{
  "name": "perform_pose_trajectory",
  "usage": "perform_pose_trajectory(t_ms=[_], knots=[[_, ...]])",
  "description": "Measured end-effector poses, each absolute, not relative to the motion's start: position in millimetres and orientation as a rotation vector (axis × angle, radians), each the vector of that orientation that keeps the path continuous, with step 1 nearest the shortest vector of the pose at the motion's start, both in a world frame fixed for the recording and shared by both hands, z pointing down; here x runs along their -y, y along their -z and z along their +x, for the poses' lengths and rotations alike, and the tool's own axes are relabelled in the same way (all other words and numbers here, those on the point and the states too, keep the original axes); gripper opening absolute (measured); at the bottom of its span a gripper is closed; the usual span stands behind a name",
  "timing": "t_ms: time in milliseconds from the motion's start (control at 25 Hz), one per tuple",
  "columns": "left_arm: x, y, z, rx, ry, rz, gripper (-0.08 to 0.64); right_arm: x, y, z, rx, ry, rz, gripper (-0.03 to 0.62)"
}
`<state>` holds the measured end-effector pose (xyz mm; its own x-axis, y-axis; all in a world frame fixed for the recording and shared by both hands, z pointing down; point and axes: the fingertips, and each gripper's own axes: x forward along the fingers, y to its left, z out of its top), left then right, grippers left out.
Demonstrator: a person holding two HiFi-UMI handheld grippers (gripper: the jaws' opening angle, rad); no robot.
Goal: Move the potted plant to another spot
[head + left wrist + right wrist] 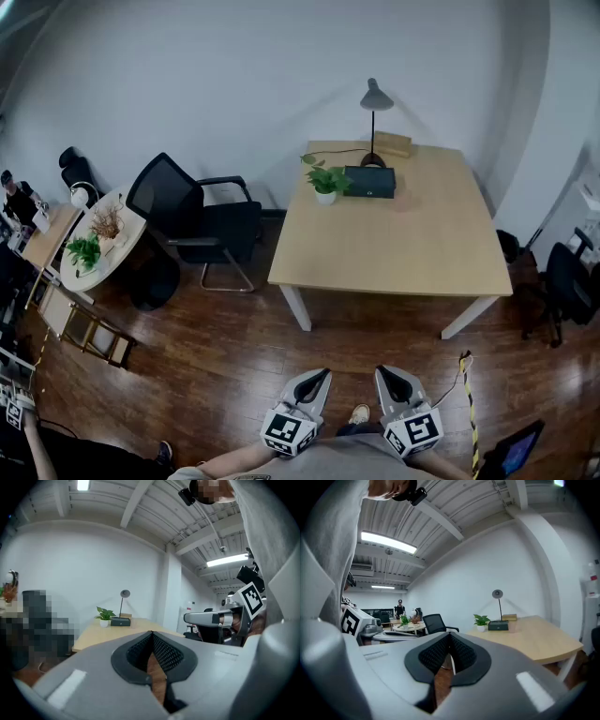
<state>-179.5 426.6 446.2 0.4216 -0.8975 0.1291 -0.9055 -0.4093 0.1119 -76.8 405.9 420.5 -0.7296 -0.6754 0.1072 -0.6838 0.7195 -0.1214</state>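
A small potted plant (pixel 326 181) in a white pot stands near the far left corner of the wooden table (pixel 412 244); it also shows far off in the left gripper view (pixel 104 616) and the right gripper view (pixel 481 621). Both grippers hang close to my body over the floor, well short of the table. My left gripper (pixel 319 377) is shut with its jaw tips together and nothing between them (pixel 151 633). My right gripper (pixel 387 374) is likewise shut and holds nothing (pixel 450 635).
A dark box (pixel 369 181) and a desk lamp (pixel 375 103) stand beside the plant, a tan box (pixel 394 143) behind. A black office chair (pixel 202 220) sits left of the table. A round table (pixel 101 246) with plants lies further left. The floor is dark wood.
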Motion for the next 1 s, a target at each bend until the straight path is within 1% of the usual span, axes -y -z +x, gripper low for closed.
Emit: perform_pose_trajectory(t_ms=[200,360,720,1000], knots=[[-363.8,-434.1,-169.5,1.649,-0.043,2.489,-0.006,-337.4,-415.2,-61.8,2.856,-0.214,1.144,0.005],[-330.1,-437.0,-175.8,1.664,-0.061,2.460,-0.006,-300.5,-419.5,-66.8,2.850,-0.247,1.123,0.005],[-211.4,-455.6,-220.6,1.619,-0.026,2.490,-0.006,-194.5,-438.9,-108.3,2.804,-0.261,1.189,0.005],[-118.3,-436.1,-272.0,1.598,0.024,2.539,-0.006,-98.2,-417.6,-157.9,2.790,-0.199,1.239,0.005]])
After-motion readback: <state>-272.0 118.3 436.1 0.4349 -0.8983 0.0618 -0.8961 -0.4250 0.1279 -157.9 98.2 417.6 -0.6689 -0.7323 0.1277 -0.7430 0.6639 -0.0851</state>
